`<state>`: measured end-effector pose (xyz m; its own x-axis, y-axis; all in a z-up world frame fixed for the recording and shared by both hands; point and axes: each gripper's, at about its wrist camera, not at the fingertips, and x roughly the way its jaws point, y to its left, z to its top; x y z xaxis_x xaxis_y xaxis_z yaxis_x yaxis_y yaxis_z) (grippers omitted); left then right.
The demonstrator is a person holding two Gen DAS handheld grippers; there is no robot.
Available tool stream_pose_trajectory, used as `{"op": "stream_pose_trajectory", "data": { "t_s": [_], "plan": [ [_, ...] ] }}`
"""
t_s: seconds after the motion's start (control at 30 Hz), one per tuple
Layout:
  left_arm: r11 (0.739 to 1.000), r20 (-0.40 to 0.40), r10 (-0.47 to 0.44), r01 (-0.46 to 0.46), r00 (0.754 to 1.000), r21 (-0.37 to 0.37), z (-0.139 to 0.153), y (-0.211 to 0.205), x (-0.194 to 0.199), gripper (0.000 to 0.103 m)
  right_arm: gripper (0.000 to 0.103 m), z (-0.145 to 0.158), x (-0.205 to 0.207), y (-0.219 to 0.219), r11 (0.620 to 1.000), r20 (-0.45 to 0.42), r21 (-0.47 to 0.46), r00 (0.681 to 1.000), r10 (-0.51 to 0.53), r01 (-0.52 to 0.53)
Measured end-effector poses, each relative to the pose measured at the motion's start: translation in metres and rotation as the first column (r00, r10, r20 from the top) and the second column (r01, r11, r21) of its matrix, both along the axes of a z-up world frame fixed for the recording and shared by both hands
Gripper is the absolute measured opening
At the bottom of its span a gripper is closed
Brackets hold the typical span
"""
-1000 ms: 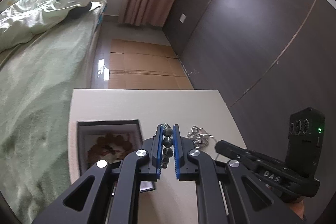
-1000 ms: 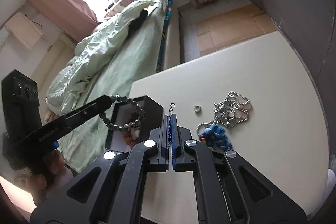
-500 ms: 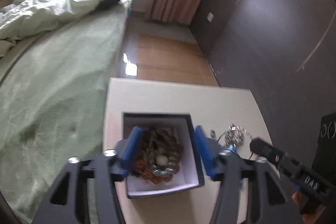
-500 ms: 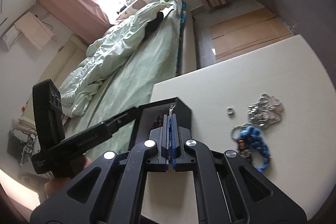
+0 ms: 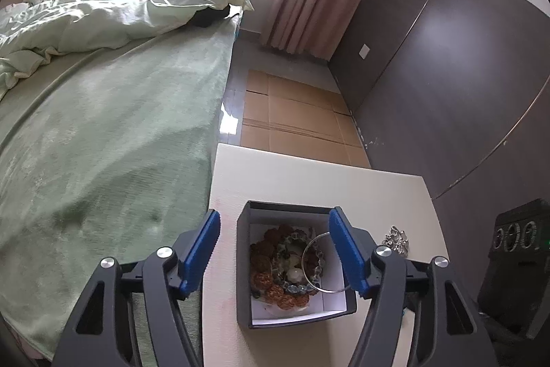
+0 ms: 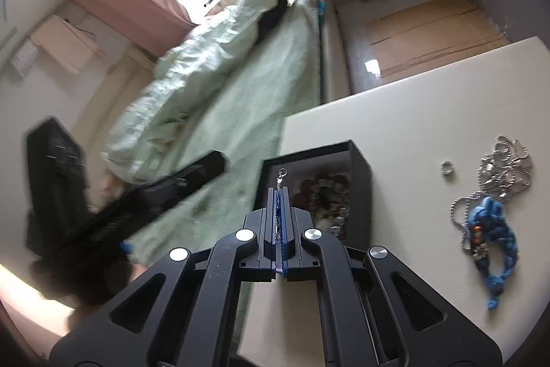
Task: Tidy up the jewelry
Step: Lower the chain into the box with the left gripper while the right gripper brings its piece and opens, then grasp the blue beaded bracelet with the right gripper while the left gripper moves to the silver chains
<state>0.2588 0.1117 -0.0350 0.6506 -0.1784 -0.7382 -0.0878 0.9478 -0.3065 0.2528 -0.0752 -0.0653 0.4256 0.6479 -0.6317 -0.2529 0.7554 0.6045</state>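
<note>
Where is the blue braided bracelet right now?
The blue braided bracelet lies on the white table, at the right edge of the right wrist view, just below the silver chains and to the right of the black box.

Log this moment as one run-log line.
left gripper: opening, empty, over box | right gripper: shut on chain, opening | beads: in box

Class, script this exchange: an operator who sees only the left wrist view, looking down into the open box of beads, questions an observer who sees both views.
Operator: Is the right gripper holding anything?
Observer: Yes. The right gripper is shut on a thin chain, whose clasp pokes out past the tips.
Operator: I see a silver pile beside the box. Anything else loose?
Observer: A blue braided bracelet lies next to that pile.
</note>
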Motion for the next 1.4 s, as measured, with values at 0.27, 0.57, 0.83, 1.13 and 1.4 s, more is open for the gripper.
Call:
{"op": "stream_pose_trajectory", "data": {
  "t_s": [0.27,0.57,0.83,1.13,1.4],
  "plan": [
    [1.000,0.007,0.015,-0.015,1.000,0.011,-0.003,0.005,0.000,0.080,0.075,0.010,-0.014,-0.022,0.994,0.039,-0.055,0.995,-0.092,0.094],
    [0.997,0.023,-0.067,0.066,0.998,0.034,0.000,-0.026,-0.003,0.082,0.081,0.013,-0.014,-0.069,0.976,0.035,-0.153,0.988,-0.153,0.157],
    [0.983,0.020,-0.171,0.169,0.985,0.078,-0.003,-0.071,-0.003,0.082,0.081,0.003,-0.008,-0.114,0.968,-0.002,-0.172,0.982,-0.187,0.183],
    [0.956,-0.012,-0.271,0.271,0.962,0.110,-0.013,-0.112,-0.006,0.068,0.081,-0.011,-0.006,-0.137,0.973,-0.037,-0.206,0.993,-0.115,0.105],
    [0.951,-0.047,-0.294,0.298,0.955,0.084,-0.025,-0.123,0.003,0.051,0.077,-0.027,-0.007,-0.130,0.960,-0.055,-0.279,0.998,-0.008,-0.008]
  ]
}}
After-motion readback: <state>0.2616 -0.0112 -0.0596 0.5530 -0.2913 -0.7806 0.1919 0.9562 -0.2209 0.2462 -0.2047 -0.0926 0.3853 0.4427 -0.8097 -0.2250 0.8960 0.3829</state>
